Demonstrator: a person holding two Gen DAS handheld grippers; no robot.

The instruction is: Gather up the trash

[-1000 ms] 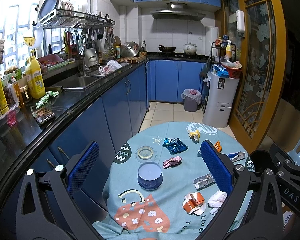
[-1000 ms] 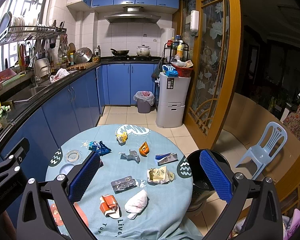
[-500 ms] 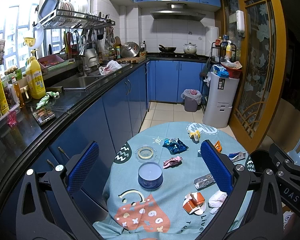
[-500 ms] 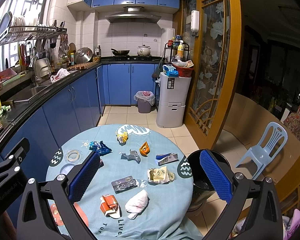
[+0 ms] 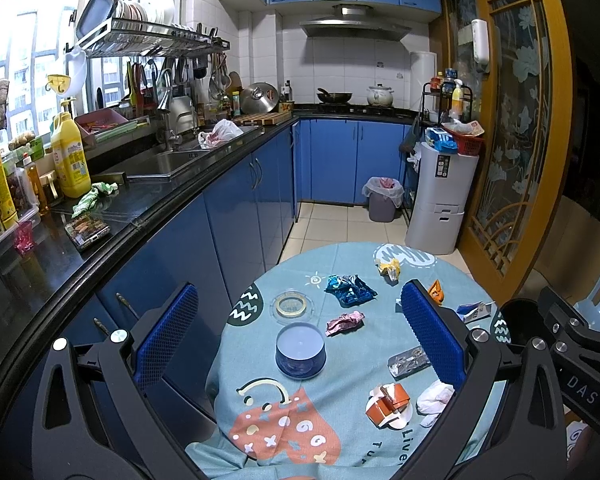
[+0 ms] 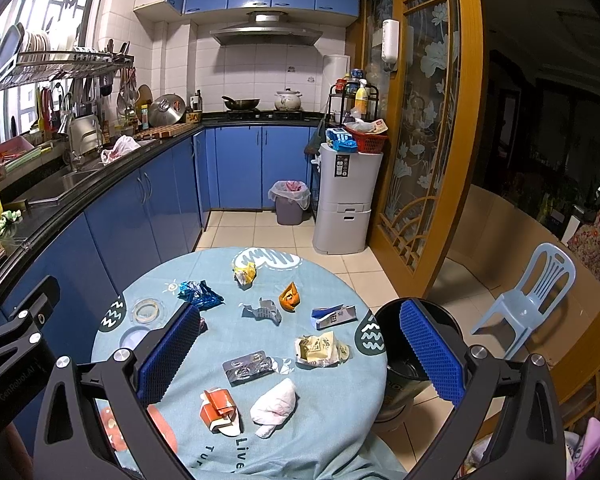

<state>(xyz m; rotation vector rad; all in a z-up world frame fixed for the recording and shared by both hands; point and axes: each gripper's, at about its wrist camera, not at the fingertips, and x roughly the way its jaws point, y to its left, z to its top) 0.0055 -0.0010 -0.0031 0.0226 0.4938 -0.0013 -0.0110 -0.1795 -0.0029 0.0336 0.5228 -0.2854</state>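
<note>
Blue-padded left gripper [image 5: 300, 340] hangs wide and empty above the tablecloth [image 5: 260, 424], pink wrapper [image 5: 345, 322] between its fingers. Over on the right, the right gripper [image 6: 300, 354] gapes too, nothing held; white tissue [image 6: 274, 402] lies nearest, black bin [image 6: 396, 376] beside the table. Collecting hasn't begun; next, I reckon, it drops onto one scrap.

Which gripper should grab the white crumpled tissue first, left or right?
Right. The white tissue lies between the open right gripper fingers, with the black bin on that side. From the left gripper it sits behind the right finger.
</note>
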